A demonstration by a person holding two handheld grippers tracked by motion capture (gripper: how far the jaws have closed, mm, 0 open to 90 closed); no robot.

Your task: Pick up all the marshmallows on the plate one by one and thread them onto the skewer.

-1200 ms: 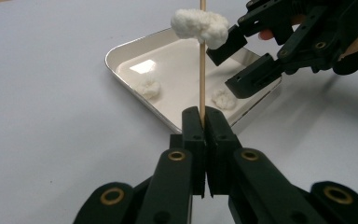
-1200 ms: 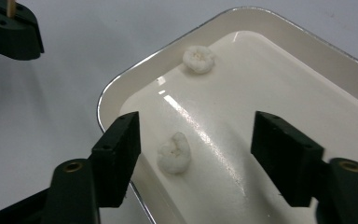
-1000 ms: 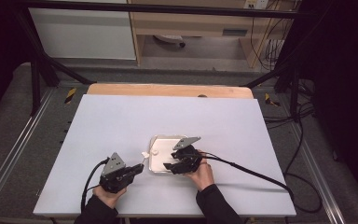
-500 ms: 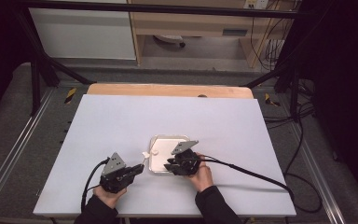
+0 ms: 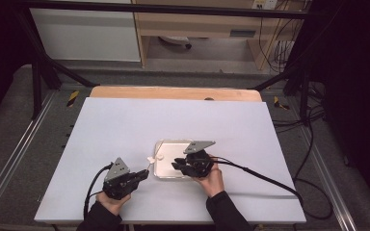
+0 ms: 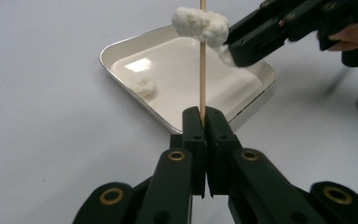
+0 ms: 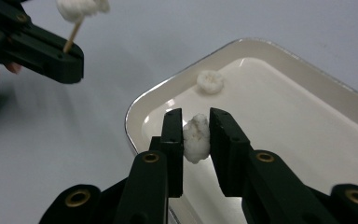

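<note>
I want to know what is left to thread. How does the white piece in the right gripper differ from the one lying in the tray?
The held piece is lifted and squeezed between the right gripper jaws, which have just been closing; the loose piece lies free on the tray floor. The held piece stands taller and narrower; the loose one looks round. Both are white and fluffy.

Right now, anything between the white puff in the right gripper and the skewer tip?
Nothing visible. The right gripper is closed on a white fluffy puff over the white rectangular tray; the thin wooden skewer in the left gripper already carries one white puff.
</note>
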